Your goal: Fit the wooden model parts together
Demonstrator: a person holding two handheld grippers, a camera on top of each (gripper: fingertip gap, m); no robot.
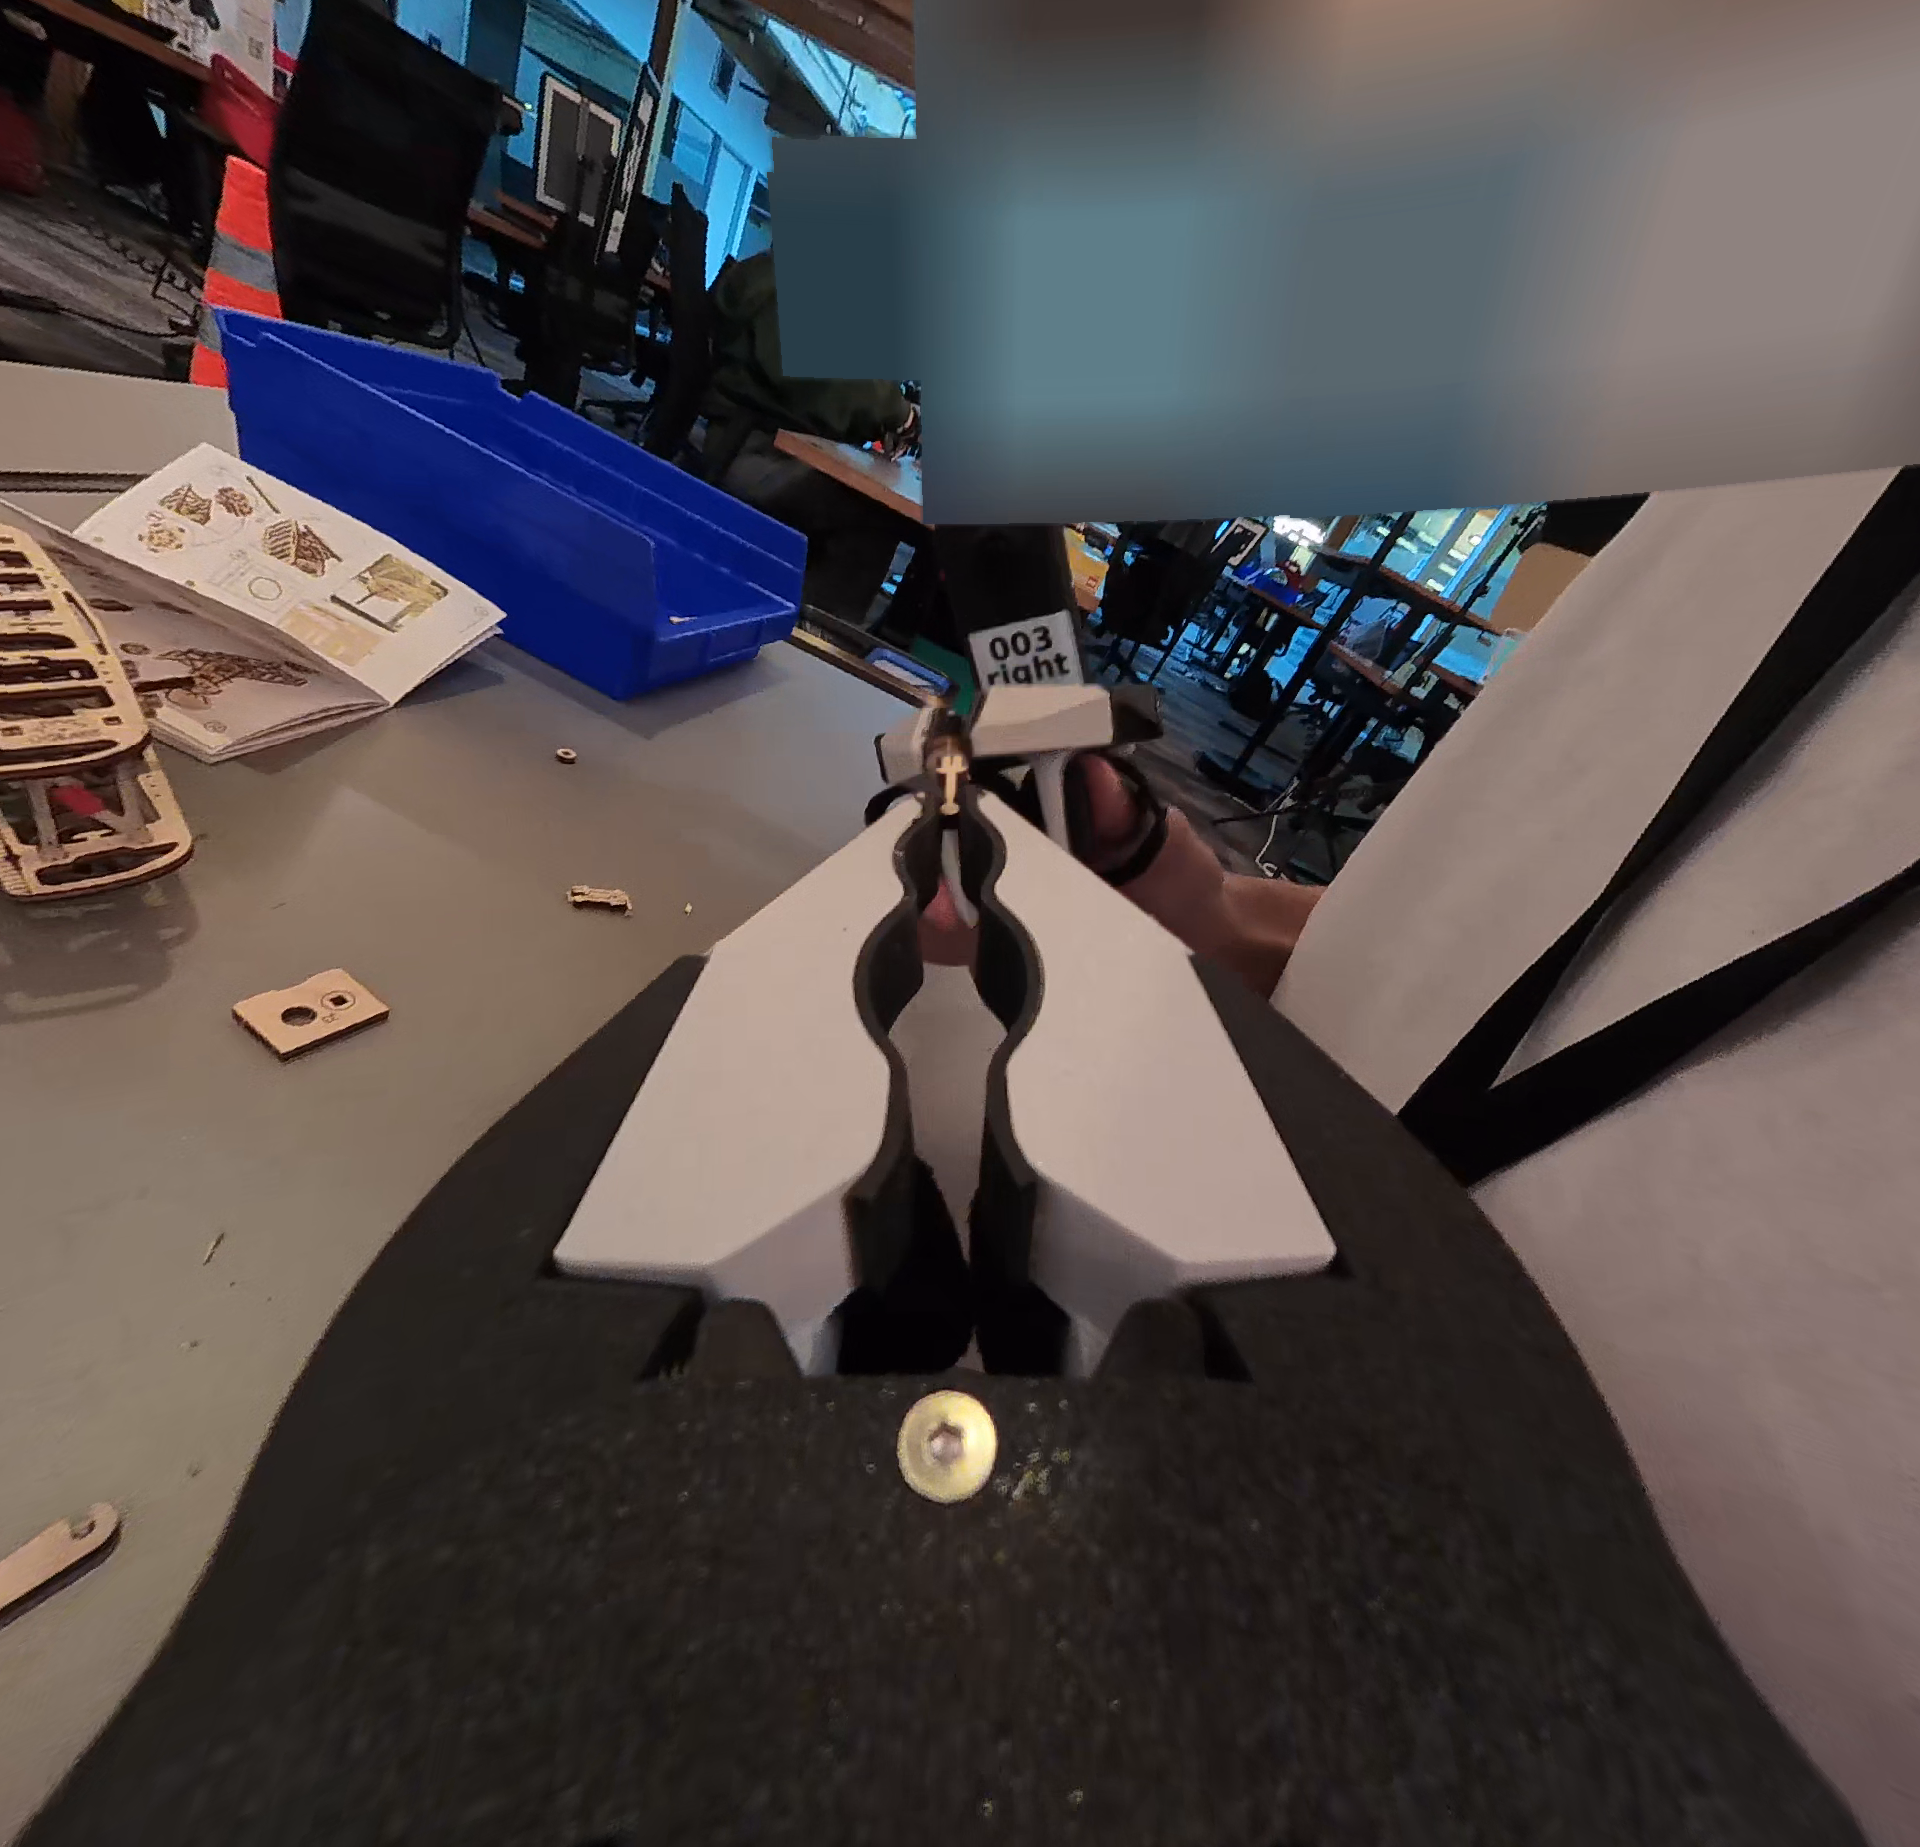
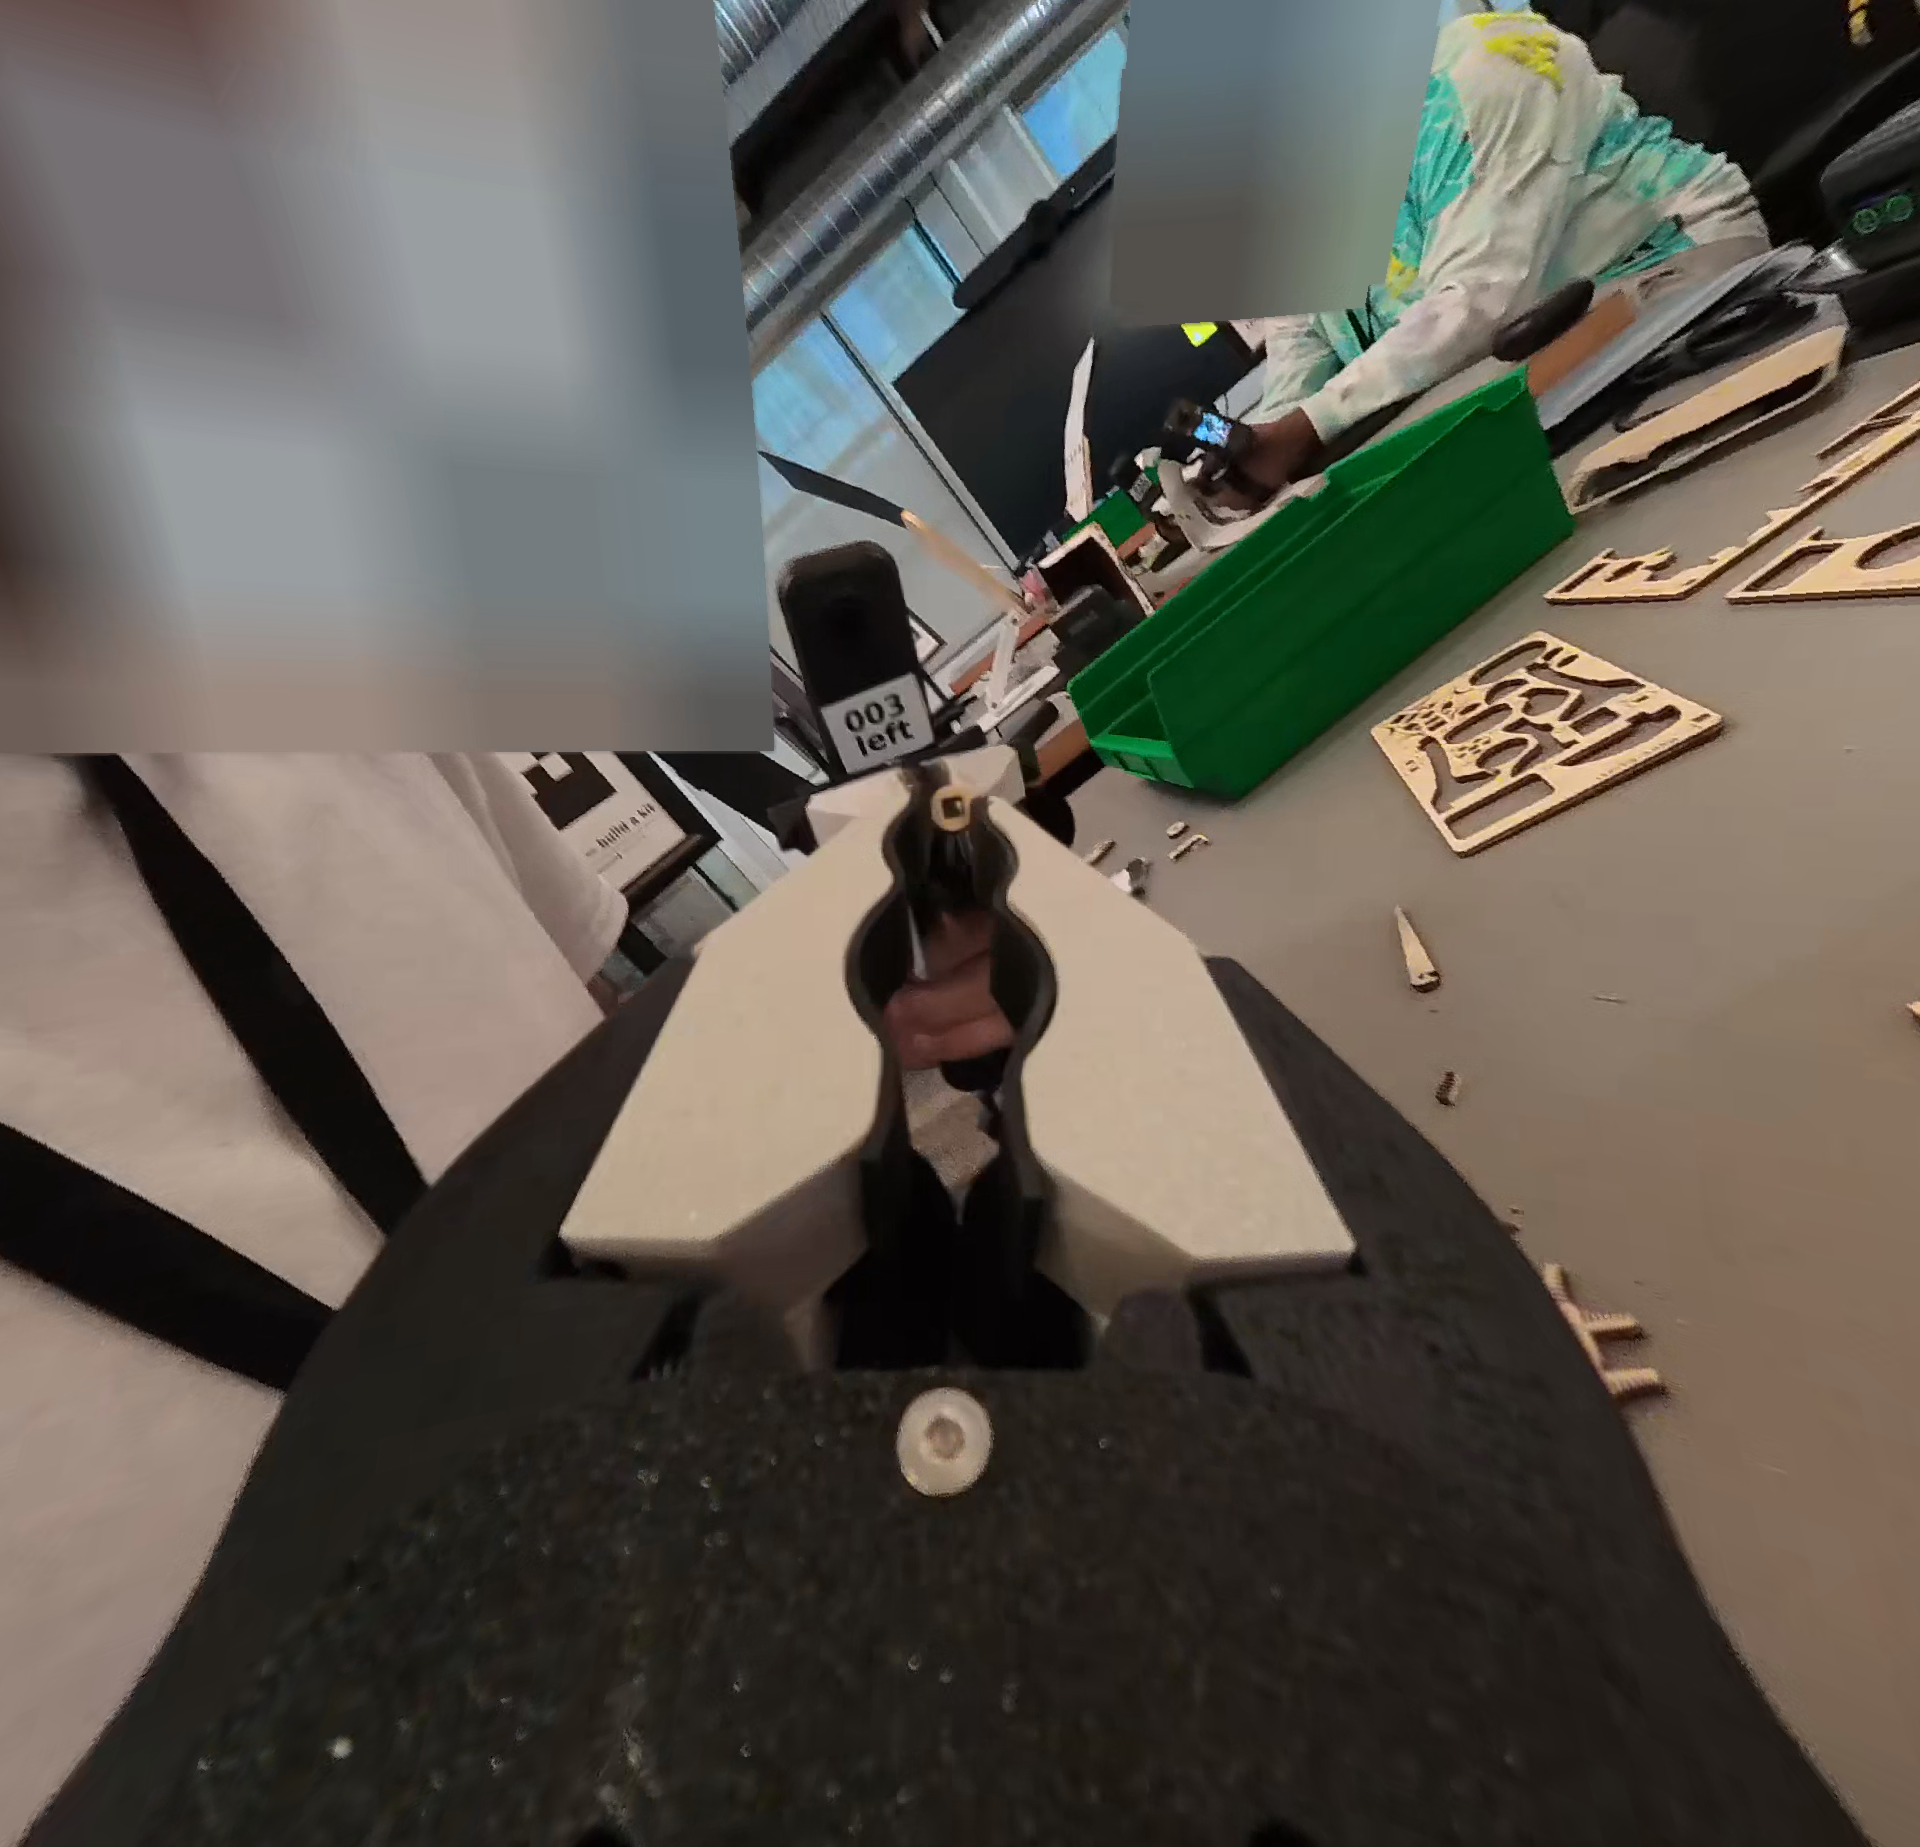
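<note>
Wooden pin-shaped part (image 1: 949,781) is being pinched at the tips of the left gripper (image 1: 948,810), raised above the grey desk (image 1: 436,1122). The right gripper (image 2: 952,815) is facing it tip to tip, pinching a small square-holed wooden piece (image 2: 953,808).

A blue bin (image 1: 520,509) is sitting on the grey bench (image 1: 416,966), beside a white booklet (image 1: 281,602) printed with tan drawings. A green bin (image 2: 1330,613) is showing in the right wrist view, near a pale tan wooden sheet (image 2: 1548,737) with cut-out shapes. Both grippers are showing light grey fingers (image 1: 769,1070) on speckled black bodies.
</note>
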